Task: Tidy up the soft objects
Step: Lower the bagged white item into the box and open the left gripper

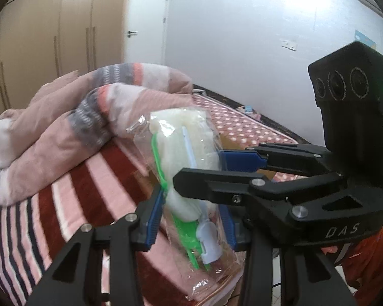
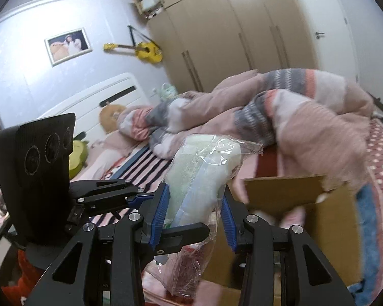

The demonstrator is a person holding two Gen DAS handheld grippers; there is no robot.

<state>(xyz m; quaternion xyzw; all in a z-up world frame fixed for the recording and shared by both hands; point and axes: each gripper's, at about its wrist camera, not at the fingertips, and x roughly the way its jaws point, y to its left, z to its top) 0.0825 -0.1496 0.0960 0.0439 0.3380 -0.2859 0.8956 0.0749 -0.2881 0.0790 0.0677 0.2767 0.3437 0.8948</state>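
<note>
A clear plastic bag (image 1: 183,153) holds white fluffy stuffing and small green and pale blue plastic pieces. It hangs in the air above the bed, held by both grippers. In the left wrist view my left gripper (image 1: 191,219) is shut on the bag's lower part, blue pads on either side. In the right wrist view my right gripper (image 2: 195,209) has its blue pads closed on the same bag (image 2: 204,168), just beside the left gripper's fingers. The picture is blurred by motion.
A crumpled pink, grey and orange duvet (image 1: 63,132) lies on the striped bed sheet (image 1: 94,193). An open cardboard box (image 2: 319,219) stands below right of the bag. Wardrobes (image 2: 229,25), a door (image 1: 146,23) and a white headboard (image 2: 102,97) border the bed. An orange sleeve (image 1: 365,250) shows.
</note>
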